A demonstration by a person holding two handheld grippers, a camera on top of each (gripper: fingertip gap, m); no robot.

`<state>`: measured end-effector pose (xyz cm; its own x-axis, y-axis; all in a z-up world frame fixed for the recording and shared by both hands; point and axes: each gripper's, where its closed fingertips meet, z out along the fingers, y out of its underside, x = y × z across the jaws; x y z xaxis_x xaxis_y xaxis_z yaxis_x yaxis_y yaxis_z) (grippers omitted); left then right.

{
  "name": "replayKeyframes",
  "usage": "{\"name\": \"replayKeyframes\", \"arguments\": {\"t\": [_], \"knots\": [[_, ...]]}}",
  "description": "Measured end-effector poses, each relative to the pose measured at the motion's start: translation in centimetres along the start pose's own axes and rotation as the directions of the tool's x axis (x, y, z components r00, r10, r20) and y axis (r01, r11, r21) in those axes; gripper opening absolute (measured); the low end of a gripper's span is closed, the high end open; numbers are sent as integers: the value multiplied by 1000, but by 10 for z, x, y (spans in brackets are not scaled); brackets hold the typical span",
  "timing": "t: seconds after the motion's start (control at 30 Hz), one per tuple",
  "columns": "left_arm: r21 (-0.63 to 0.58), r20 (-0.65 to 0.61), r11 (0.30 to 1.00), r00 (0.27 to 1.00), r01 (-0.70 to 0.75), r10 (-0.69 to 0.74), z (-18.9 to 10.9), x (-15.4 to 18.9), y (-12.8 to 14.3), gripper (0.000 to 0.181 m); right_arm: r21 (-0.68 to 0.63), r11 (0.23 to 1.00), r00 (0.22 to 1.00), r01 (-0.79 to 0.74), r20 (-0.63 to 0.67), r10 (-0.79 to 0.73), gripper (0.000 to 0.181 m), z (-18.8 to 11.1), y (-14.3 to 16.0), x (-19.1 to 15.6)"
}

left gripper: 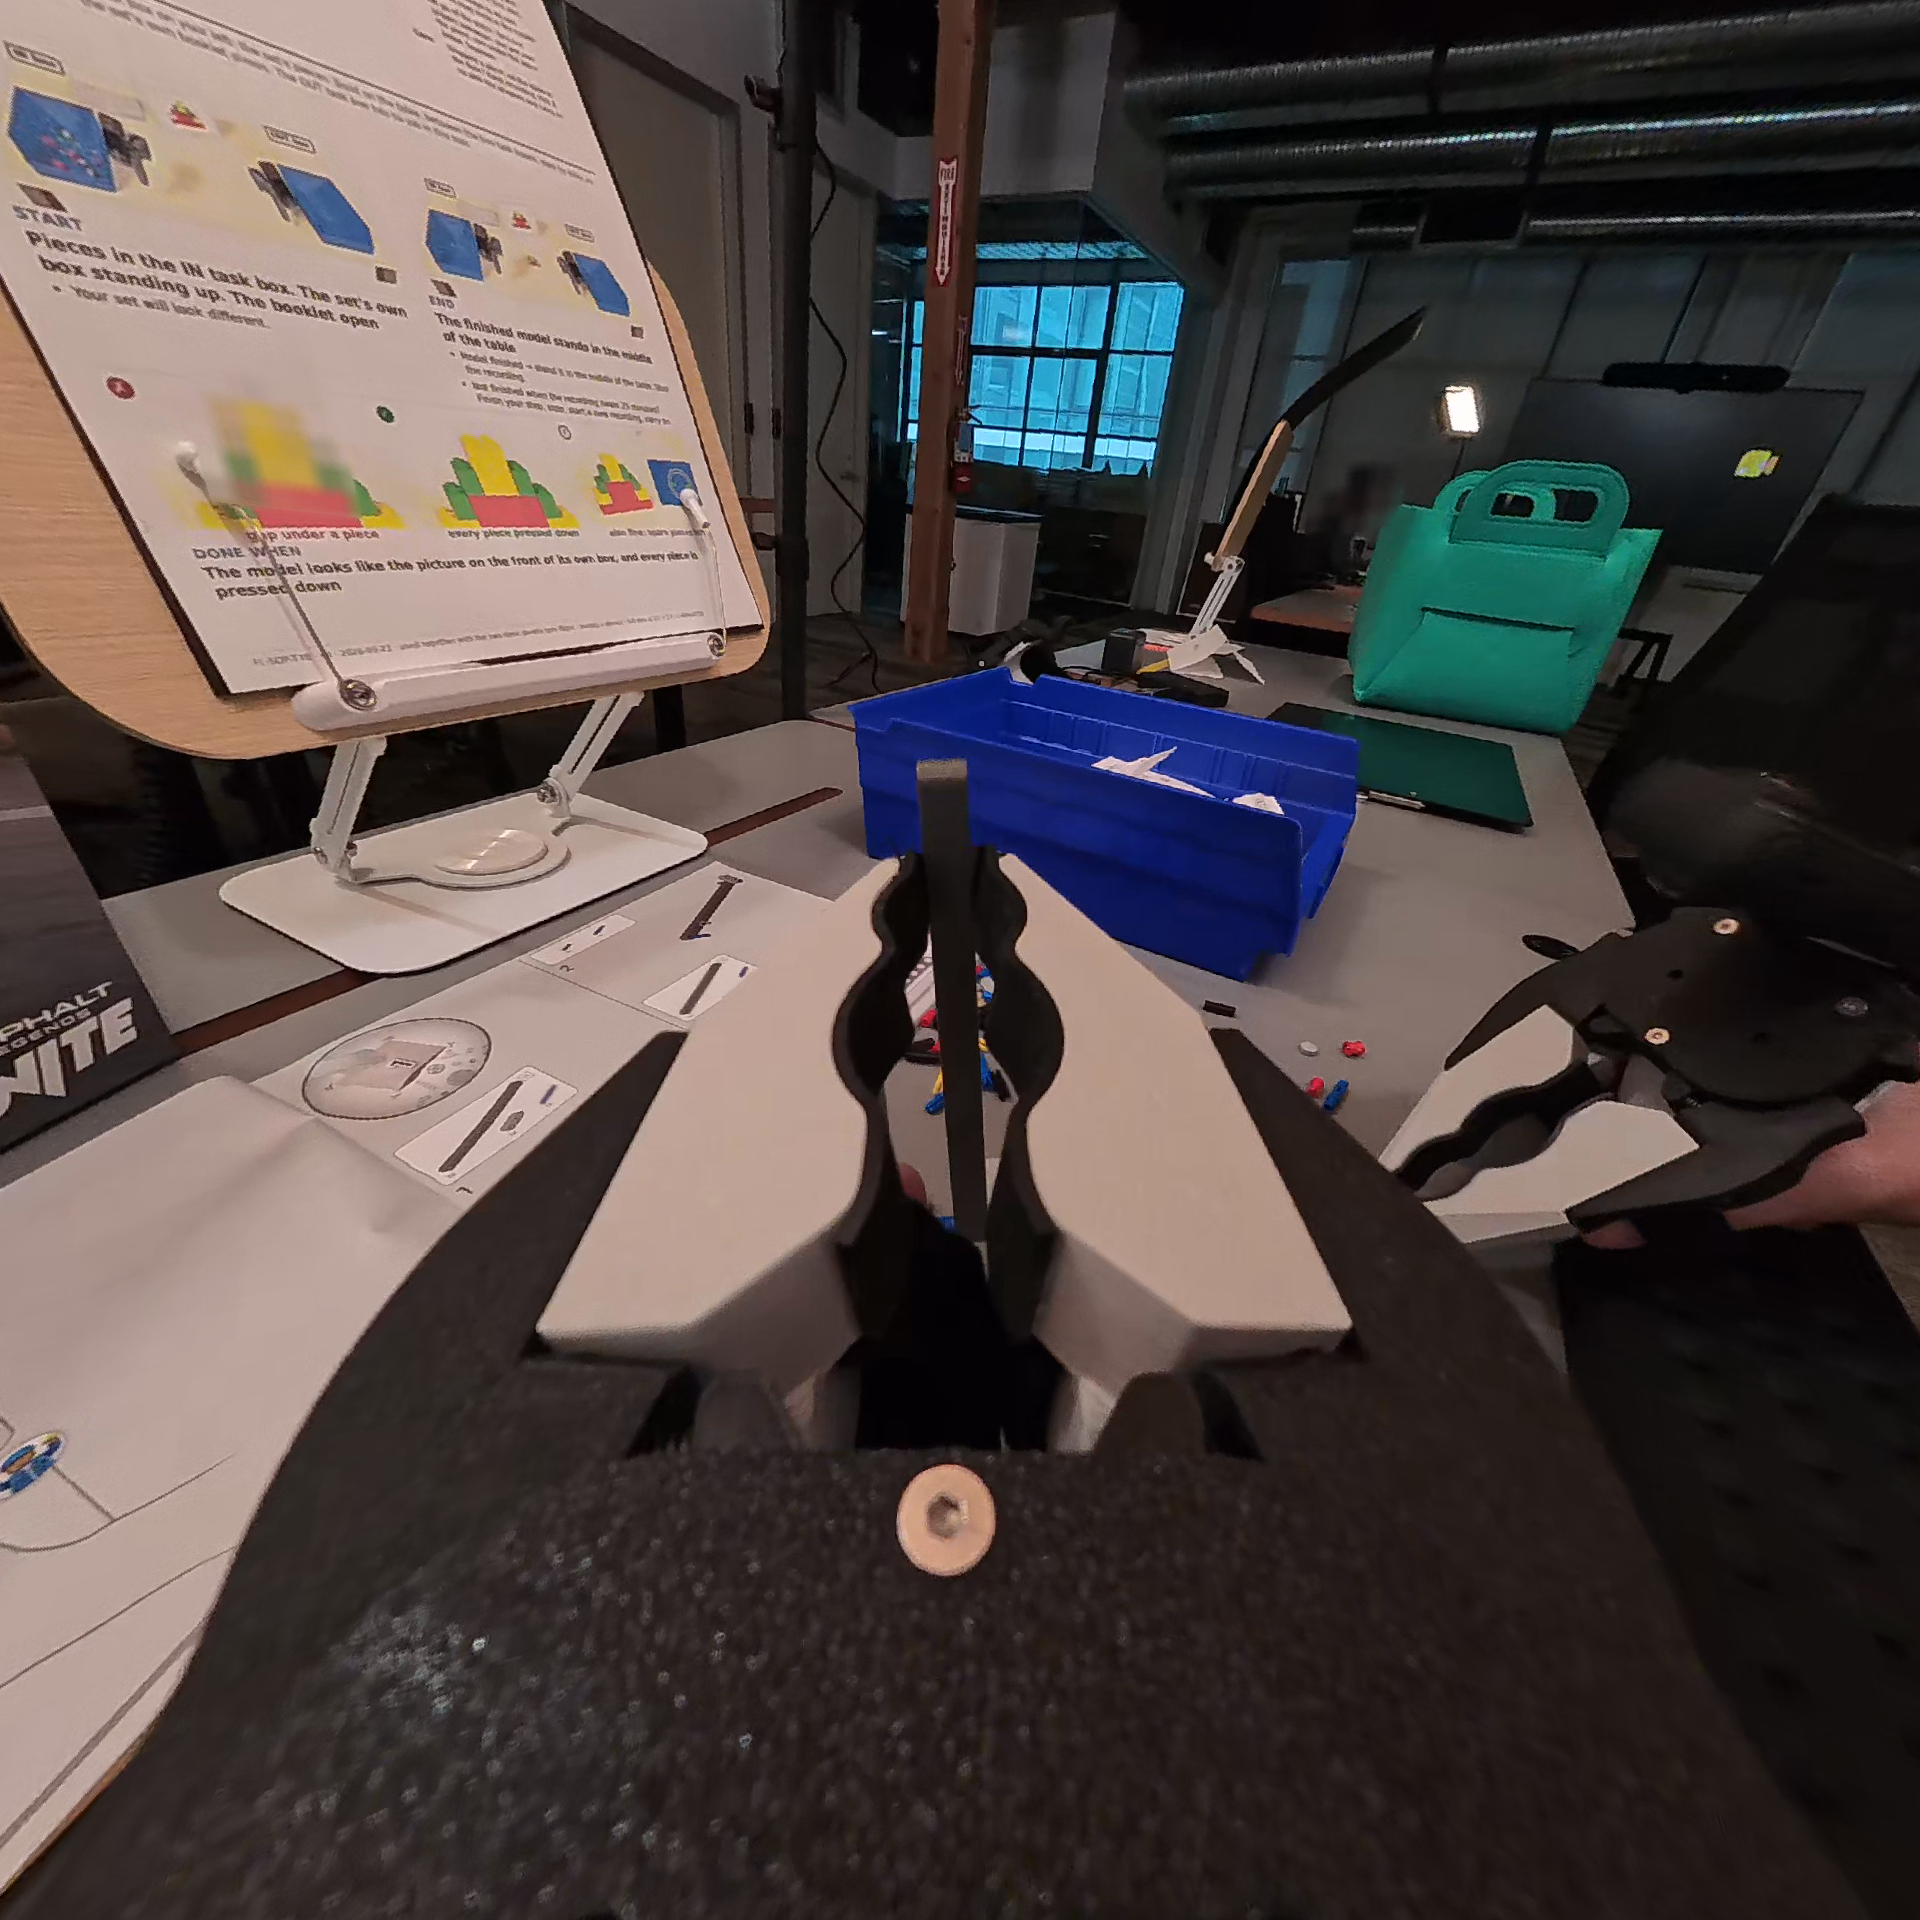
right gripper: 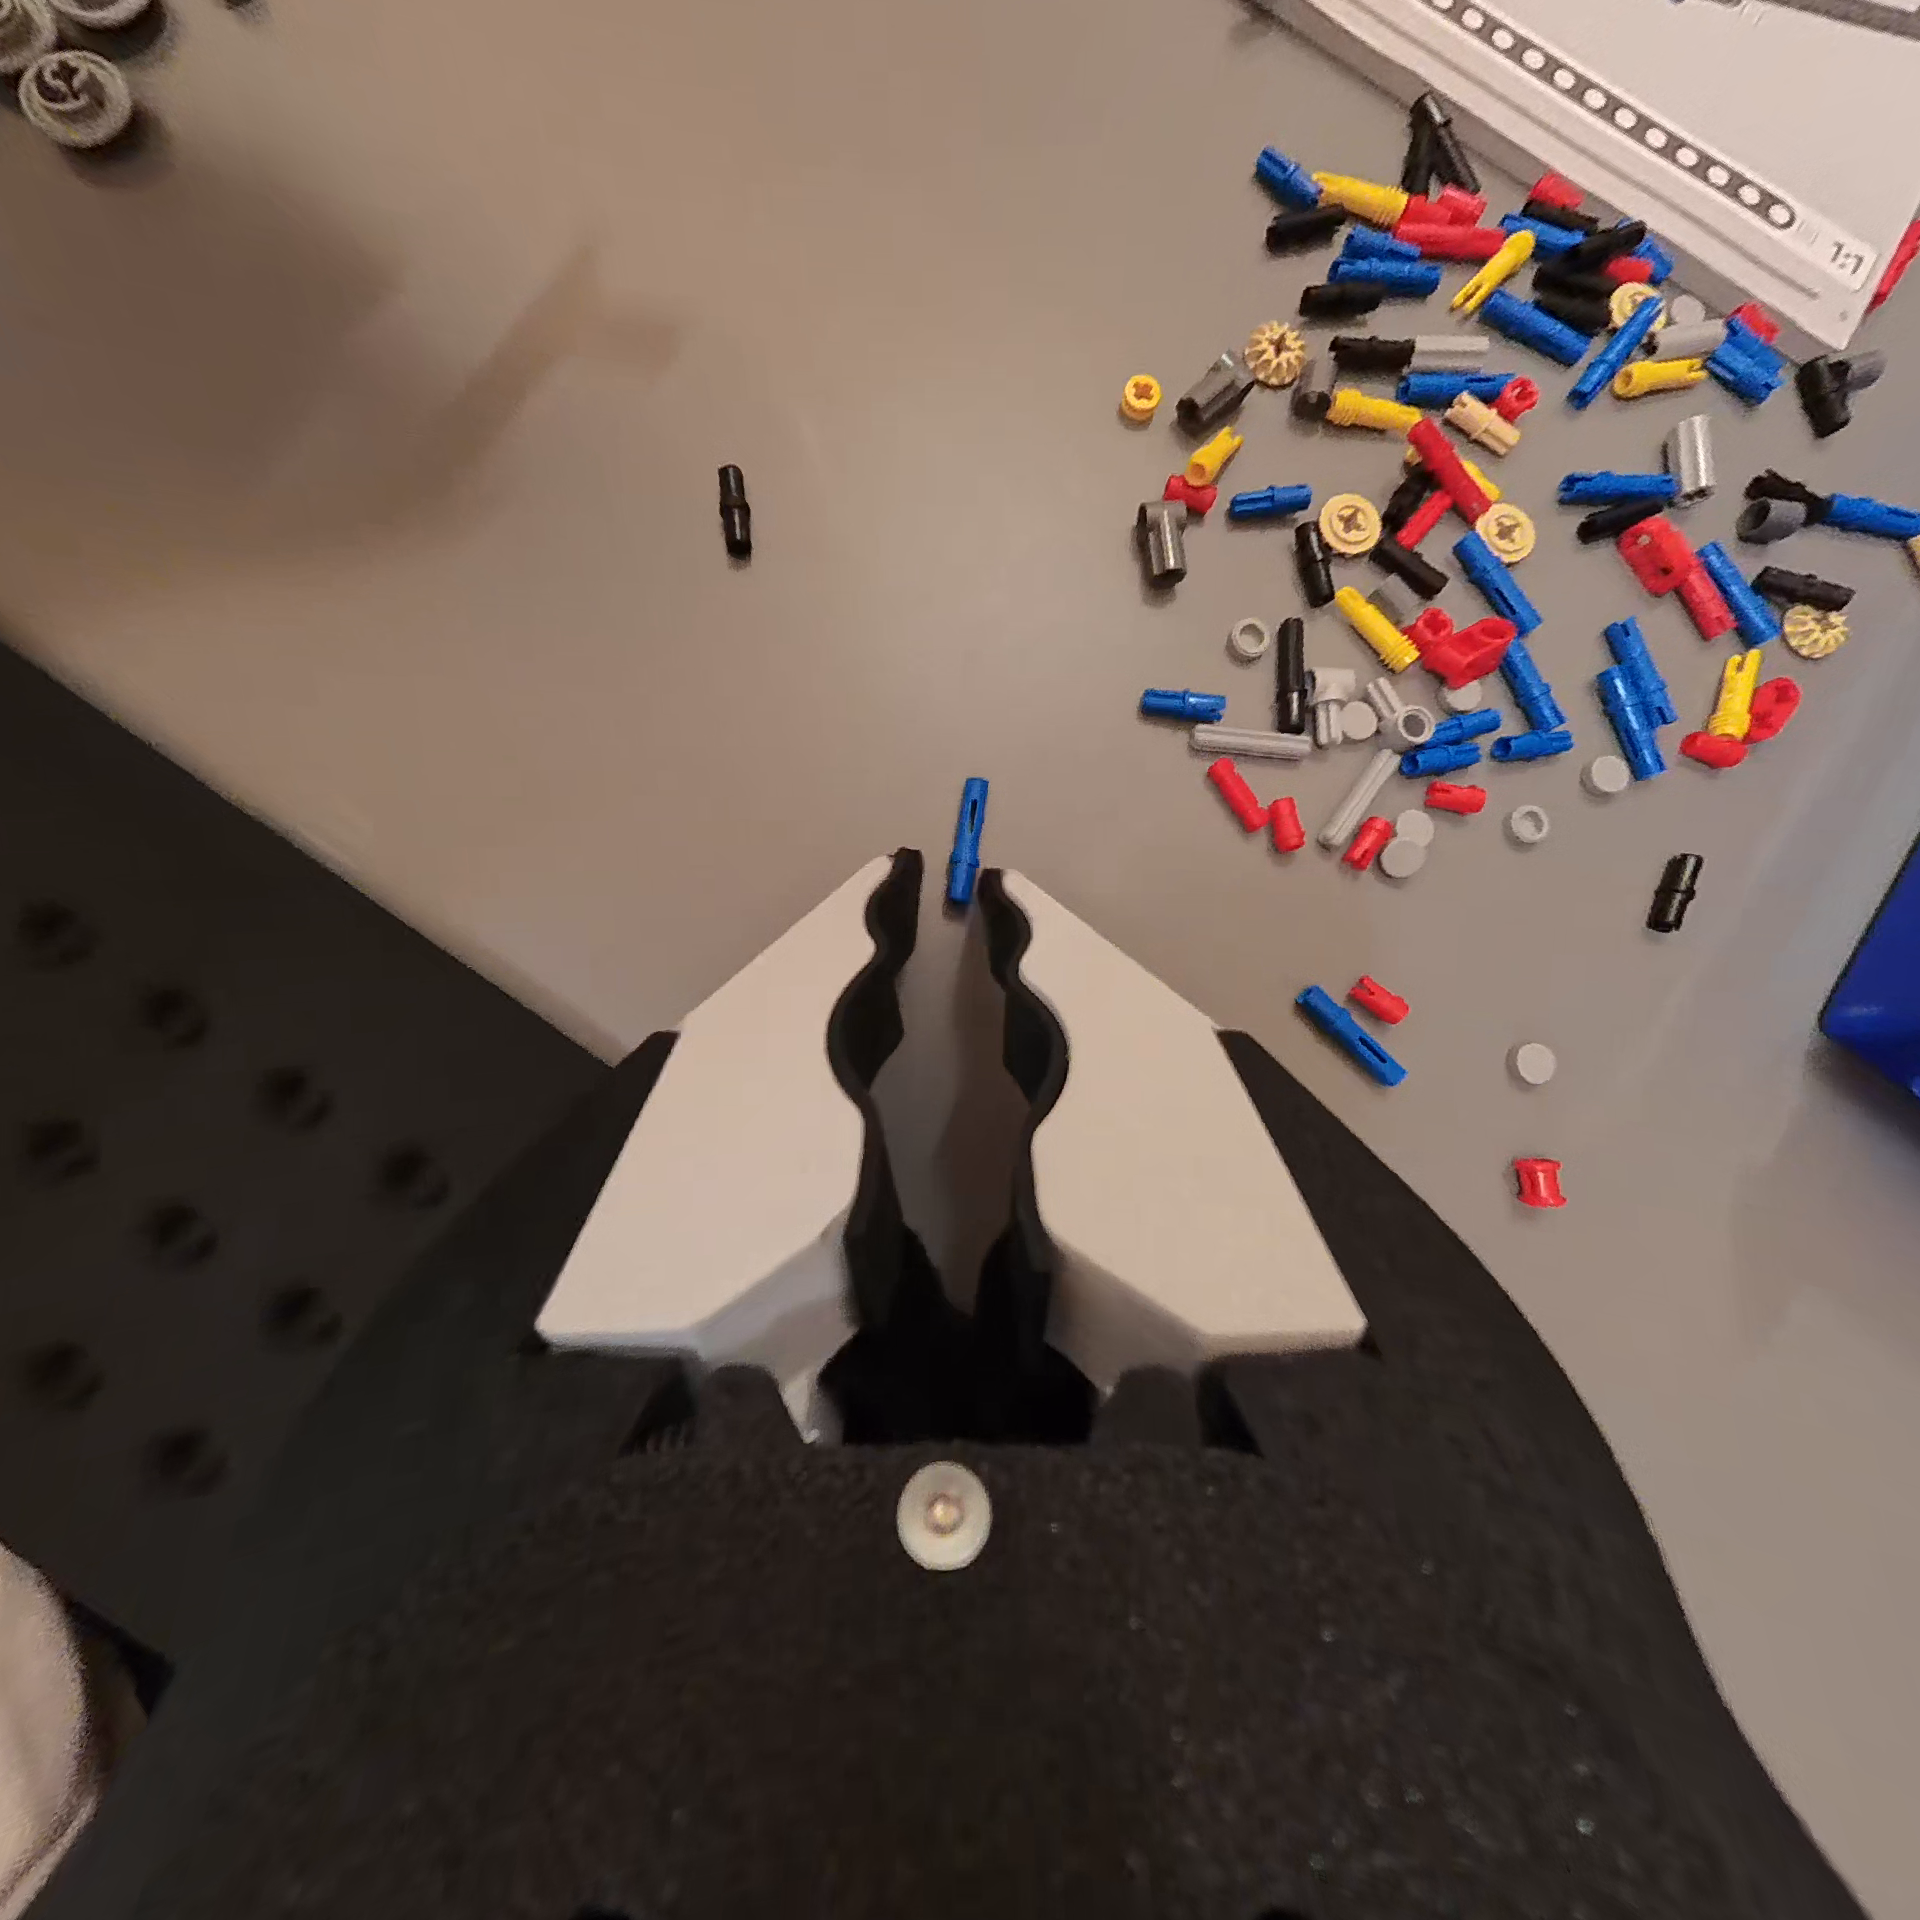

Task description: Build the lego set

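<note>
Left gripper (left gripper: 951, 862) clenched on black beam (left gripper: 951, 987); right gripper (right gripper: 948, 868) pinching blue pin (right gripper: 966, 840).
Beam upright between pads; pin protrudes past fingertips; loose pin pile (right gripper: 1507, 499) ahead-right.

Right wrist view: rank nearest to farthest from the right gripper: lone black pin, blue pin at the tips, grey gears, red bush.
From the right gripper:
1. Blue pin, at the fingertips, against the right one.
2. Lone black pin, ahead and left; red bush, right and lower: too close to call.
3. Grey gears, far top-left corner.
</note>
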<state>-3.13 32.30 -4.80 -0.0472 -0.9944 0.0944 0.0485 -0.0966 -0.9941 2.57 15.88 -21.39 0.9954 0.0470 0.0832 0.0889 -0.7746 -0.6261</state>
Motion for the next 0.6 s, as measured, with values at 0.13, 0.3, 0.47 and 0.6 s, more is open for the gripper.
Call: {"name": "replayKeyframes", "arguments": {"t": [0.13,0.3,0.47,0.6], "knots": [[10,2,1000,1000,-18,18,-2,-1,-3,6,-42,998,999,38,19,-37,3,-2,1,2],[8,1,999,999,-47,47,-5,-3,-5,6,-430,868,967,249,166,-195,4,-51,32,46],[-20,-16,998,998,-57,57,-2,0,0,7,-777,508,925,371,358,-127,3,-93,80,88],[-12,-24,997,997,-79,79,-3,4,-1,7,-858,289,904,426,420,-84,3,-107,96,98]]}}
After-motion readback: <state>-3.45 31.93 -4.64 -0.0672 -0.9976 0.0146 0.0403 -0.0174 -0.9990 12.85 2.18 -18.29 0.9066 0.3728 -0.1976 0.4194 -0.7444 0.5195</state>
